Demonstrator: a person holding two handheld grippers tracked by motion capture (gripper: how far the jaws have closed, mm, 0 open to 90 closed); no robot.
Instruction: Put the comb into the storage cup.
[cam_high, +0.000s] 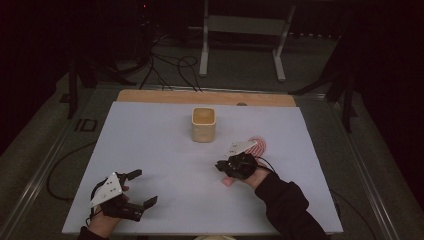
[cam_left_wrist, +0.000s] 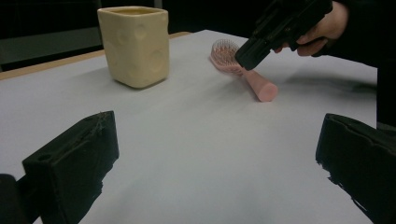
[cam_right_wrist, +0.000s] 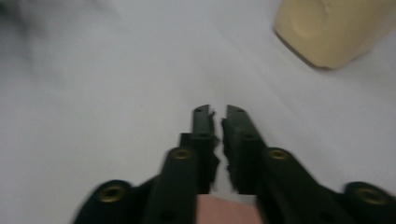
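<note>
White bench (cam_high: 165, 165) carries a cream ceramic cup (cam_high: 203, 124); the right gripper (cam_high: 222, 166) is closed on a pink plastic hairbrush (cam_left_wrist: 243, 74), the left gripper (cam_high: 146, 189) wide open.

A lab or test room, dim and with dark walls. A plain table (cam_high: 150, 96) with a wooden edge, covered by a white sheet (cam_high: 165, 160). Behind it a white metal stand (cam_high: 242, 30) on grey floor (cam_high: 240, 75), with loose black cables (cam_high: 170, 67) trailing across. Dark tripod-like legs (cam_high: 75, 80) at both sides. No furniture of a home.
</note>
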